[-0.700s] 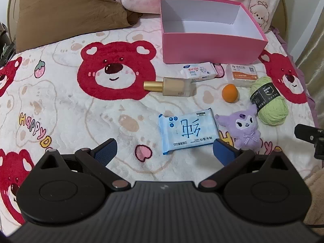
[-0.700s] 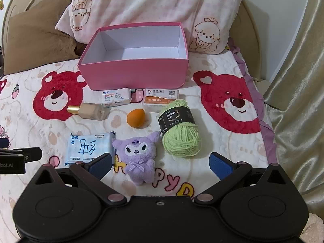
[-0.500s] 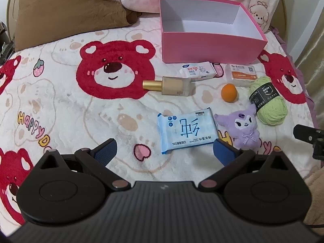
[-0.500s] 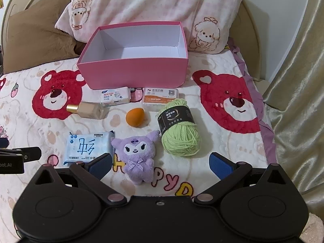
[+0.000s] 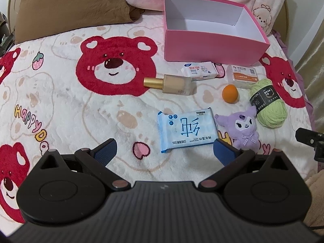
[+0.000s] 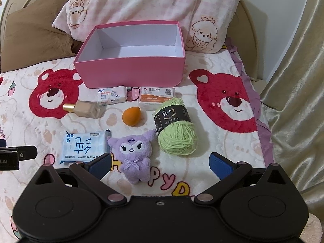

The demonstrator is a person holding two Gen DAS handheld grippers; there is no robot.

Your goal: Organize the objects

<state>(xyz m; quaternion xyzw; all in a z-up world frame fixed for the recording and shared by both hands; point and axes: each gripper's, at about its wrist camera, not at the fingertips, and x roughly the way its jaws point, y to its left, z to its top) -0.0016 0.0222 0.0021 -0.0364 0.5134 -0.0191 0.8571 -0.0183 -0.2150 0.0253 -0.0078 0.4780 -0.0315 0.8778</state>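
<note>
While both tools hang tilted down over a bed, the left hand-held gripper [image 5: 164,151] has its blue-padded jaws spread wide with nothing between them, and the right hand-held gripper [image 6: 161,163] is likewise spread wide and holds nothing.

Just beyond the left hand-held gripper, a pale blue wet-wipe pack [image 5: 187,129] lies flat on the bedspread [image 5: 66,105], which is white plush printed with red bear faces. Beside the pack, toward the right hand-held gripper, a purple plush toy [image 6: 133,154] lies face up. In the right wrist view, the toy lies nearest the inner jaw.

Next to the toy is a ball of green yarn [image 6: 177,133] with a black paper band. Farther out, an orange egg-shaped sponge [image 6: 131,115] sits alone between the toy and the packs beyond it.

To the sponge's left a beige bottle with a gold cap [image 5: 172,84] lies on its side. Its base touches a small white tissue pack [image 5: 199,70]. A clear case with an orange label [image 5: 243,76] lies beside that pack, close to the yarn.

Farthest from the hand-held grippers, an open pink box [image 5: 210,48] with a white interior stands on the bedspread, nothing visible inside. Behind it lean a pink pillow [image 6: 145,2] and a brown pillow [image 5: 70,6].
</note>
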